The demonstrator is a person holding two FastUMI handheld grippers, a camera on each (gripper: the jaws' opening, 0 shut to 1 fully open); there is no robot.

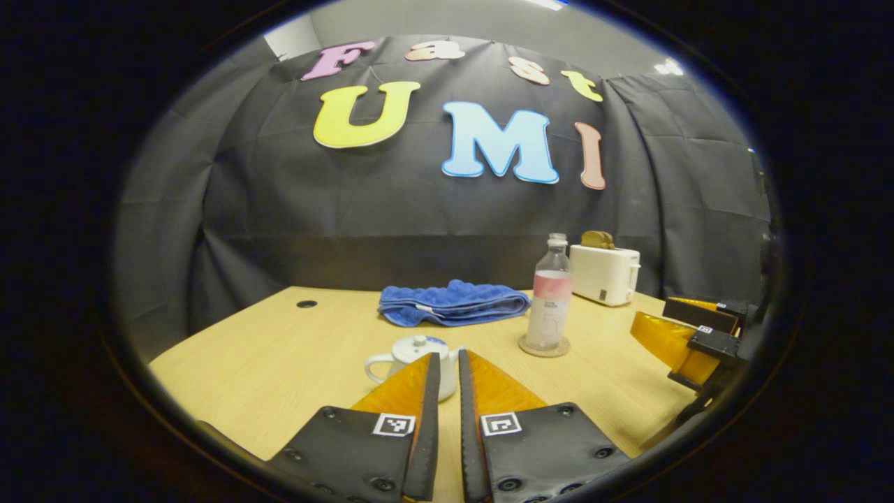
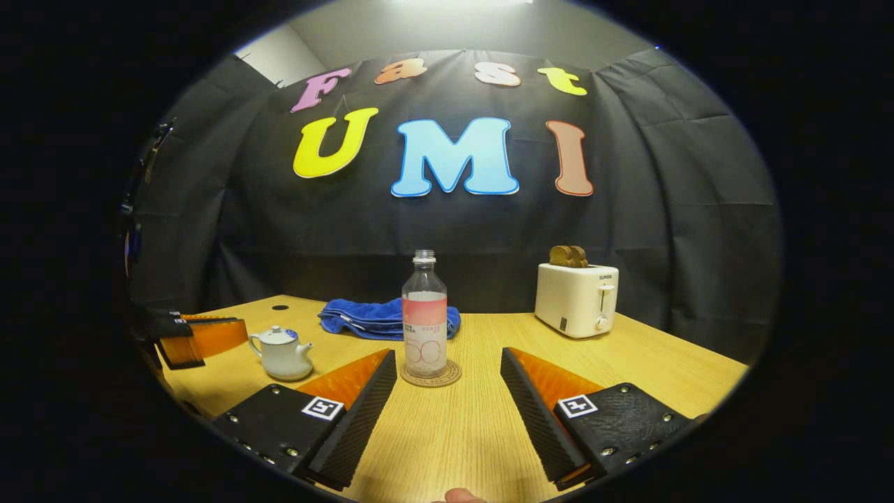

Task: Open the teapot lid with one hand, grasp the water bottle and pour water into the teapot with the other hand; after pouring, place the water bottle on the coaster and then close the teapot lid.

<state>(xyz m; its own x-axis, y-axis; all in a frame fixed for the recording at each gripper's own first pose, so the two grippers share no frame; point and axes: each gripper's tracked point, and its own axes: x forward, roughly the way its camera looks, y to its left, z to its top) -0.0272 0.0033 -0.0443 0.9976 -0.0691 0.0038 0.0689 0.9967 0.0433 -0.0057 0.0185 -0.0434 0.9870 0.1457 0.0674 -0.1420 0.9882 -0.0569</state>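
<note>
A small white teapot (image 1: 408,354) with its lid (image 1: 418,343) on stands on the wooden table, just beyond my left gripper (image 1: 448,358), whose fingers are nearly together with nothing between them. In the right gripper view the teapot (image 2: 281,353) sits at the left. A clear water bottle (image 2: 424,316) with a pink label stands upright on a round coaster (image 2: 430,376), a little ahead of my right gripper (image 2: 447,355), which is wide open and empty. The bottle (image 1: 550,293) on its coaster (image 1: 543,346) also appears right of the teapot, with the right gripper (image 1: 688,335) farther right.
A folded blue towel (image 1: 452,302) lies behind the teapot and bottle. A white toaster (image 2: 577,297) with bread in its slots stands at the back right. The left gripper (image 2: 199,337) appears at the left edge. A cable hole (image 1: 306,304) marks the table's far left.
</note>
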